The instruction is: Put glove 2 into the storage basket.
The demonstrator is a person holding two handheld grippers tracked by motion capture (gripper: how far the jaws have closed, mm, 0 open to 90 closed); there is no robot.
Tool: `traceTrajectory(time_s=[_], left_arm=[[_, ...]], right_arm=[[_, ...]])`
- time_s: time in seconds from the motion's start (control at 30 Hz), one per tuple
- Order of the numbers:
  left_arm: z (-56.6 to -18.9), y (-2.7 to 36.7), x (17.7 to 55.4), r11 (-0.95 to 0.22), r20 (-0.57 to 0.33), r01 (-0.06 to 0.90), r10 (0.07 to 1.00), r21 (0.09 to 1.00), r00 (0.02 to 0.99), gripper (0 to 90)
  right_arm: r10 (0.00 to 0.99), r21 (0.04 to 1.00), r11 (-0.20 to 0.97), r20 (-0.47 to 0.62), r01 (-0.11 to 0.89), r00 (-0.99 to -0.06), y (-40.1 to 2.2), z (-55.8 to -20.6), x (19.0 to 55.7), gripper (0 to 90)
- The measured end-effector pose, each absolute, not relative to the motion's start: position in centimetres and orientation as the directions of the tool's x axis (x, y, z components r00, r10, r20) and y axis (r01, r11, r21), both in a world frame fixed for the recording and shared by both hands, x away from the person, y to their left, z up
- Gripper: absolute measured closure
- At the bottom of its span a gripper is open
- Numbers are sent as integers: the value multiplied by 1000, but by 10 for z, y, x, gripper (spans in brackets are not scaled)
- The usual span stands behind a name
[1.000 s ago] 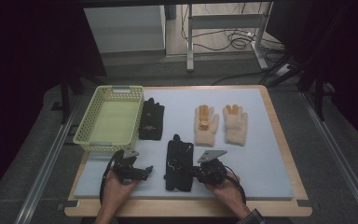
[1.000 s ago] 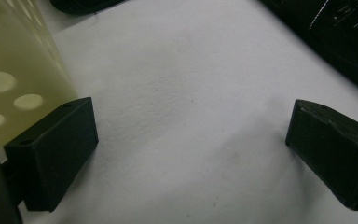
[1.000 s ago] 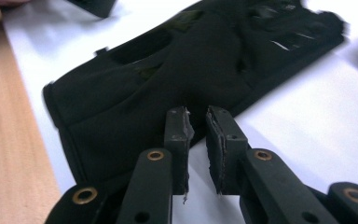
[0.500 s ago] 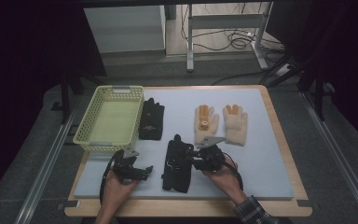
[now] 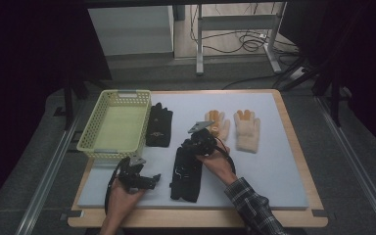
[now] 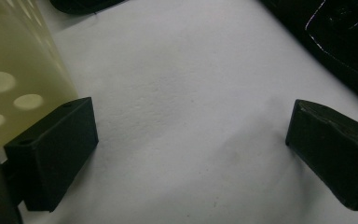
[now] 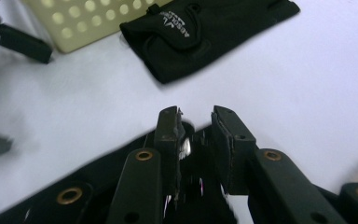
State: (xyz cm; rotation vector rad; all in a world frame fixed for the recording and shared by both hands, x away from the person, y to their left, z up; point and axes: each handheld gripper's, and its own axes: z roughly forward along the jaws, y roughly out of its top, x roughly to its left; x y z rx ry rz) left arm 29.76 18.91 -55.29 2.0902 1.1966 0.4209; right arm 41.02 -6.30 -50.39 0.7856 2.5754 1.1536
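The far black glove (image 7: 200, 35) lay flat on the table (image 5: 274, 171) beyond the right gripper (image 7: 196, 122), white lettering on its cuff strap too blurred to read, and the yellow perforated basket (image 5: 115, 125) beside it held nothing. The right gripper's fingers (image 7: 168, 135) had just been closing and stood narrowly apart around a bunched fold of the near black glove (image 5: 186, 171) — whether they pinched it I could not tell. The left gripper (image 6: 191, 135) rested with fingers wide open on bare table — the basket wall just beside its left finger.

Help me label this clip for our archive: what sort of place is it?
Probably a lab or workshop set up for recording, not a home. A white work board lies in a wooden frame on a railed stand, gloves and a yellow basket are laid out neatly, and loose cables trail over the bare floor behind.
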Motion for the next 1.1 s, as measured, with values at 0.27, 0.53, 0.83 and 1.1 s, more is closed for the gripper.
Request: traceTrajectory(time_s=[0.27, 0.53, 0.83, 1.1], left_arm=[[-553, 189, 298, -343, -55, 629, 850, 698, 524, 25], [-553, 189, 298, -343, -56, 629, 850, 698, 525, 24], [-553, 189, 298, -342, -56, 629, 849, 698, 525, 24], [-553, 189, 298, -342, -56, 629, 850, 698, 524, 24]], right_arm=[[545, 738, 554, 30, 386, -838, -29, -508, 442, 735], [571, 731, 547, 30, 407, -820, -7, -514, 475, 714], [599, 720, 541, 33, 435, -800, 10, -524, 501, 563], [583, 705, 583, -17, 404, -812, 26, -531, 513, 507]])
